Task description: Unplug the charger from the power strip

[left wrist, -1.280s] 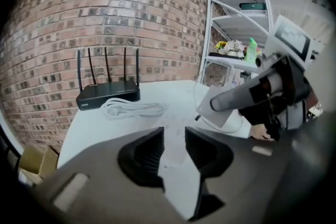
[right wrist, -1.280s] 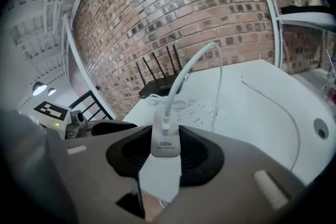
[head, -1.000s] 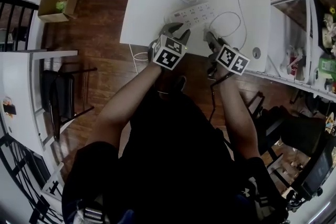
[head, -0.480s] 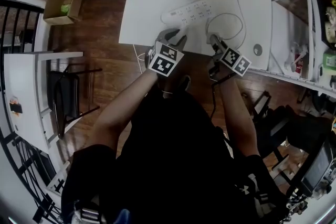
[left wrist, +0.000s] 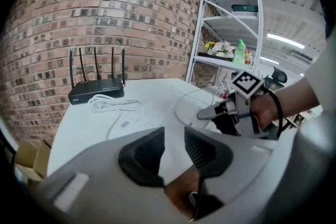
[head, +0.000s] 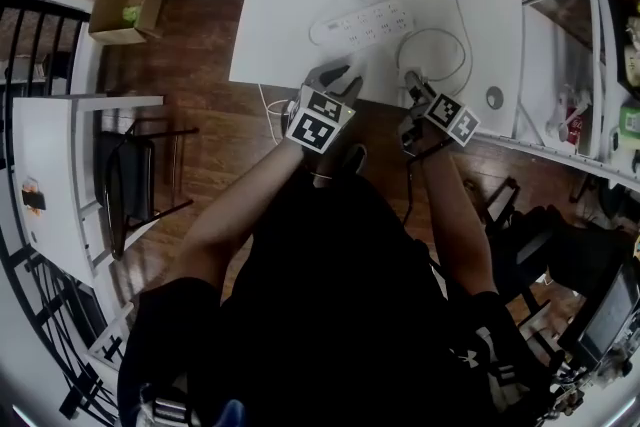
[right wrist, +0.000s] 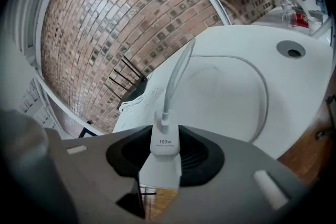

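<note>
Left gripper [left wrist: 173, 139] jaws apart, right gripper [right wrist: 165, 148] clamped

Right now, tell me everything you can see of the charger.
The charger is a small white plastic-looking block printed 100w near its top. It stands upright between the pads of the right gripper, which is shut on it, at the near edge of the white table. A white cable plugs into its top and runs off in a loop across the table. It is out of the power strip; its prongs are hidden.
</note>
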`<action>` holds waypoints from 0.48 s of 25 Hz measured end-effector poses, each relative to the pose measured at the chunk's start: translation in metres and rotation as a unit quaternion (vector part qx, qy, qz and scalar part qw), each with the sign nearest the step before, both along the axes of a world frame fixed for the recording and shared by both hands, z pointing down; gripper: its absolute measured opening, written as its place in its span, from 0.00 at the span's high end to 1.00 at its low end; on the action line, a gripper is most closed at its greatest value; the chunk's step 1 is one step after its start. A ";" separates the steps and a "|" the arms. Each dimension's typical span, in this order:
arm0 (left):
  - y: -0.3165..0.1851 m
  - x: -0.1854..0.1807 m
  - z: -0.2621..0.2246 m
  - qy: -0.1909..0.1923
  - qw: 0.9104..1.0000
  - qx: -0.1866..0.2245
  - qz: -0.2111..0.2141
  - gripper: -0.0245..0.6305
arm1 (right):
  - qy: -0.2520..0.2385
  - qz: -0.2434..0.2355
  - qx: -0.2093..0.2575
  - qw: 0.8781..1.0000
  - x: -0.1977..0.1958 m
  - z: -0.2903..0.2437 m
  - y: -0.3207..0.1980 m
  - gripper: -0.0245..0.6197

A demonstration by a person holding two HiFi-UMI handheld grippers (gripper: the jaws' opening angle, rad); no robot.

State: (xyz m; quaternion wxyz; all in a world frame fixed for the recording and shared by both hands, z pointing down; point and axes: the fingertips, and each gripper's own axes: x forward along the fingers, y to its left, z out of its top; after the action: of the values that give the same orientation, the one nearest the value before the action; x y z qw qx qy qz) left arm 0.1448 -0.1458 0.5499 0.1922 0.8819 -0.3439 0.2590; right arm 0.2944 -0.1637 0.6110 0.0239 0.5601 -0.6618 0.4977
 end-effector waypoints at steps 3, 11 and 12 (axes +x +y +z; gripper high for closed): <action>0.002 0.000 -0.002 0.003 1.000 -0.004 0.002 0.78 | -0.010 0.002 -0.001 1.000 0.000 0.001 0.000 0.74; 0.001 -0.001 0.002 0.001 1.000 -0.008 0.004 0.78 | 0.002 0.003 -0.026 1.000 0.007 0.010 0.003 0.71; 0.000 -0.001 0.002 0.000 1.000 -0.008 0.005 0.78 | 0.014 0.005 -0.033 0.999 0.010 0.011 0.004 0.69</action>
State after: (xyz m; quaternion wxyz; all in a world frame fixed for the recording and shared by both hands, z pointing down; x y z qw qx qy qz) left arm 0.1439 -0.1454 0.5516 0.1982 0.8819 -0.3377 0.2624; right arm 0.3041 -0.1594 0.6223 0.0490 0.5697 -0.6418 0.5111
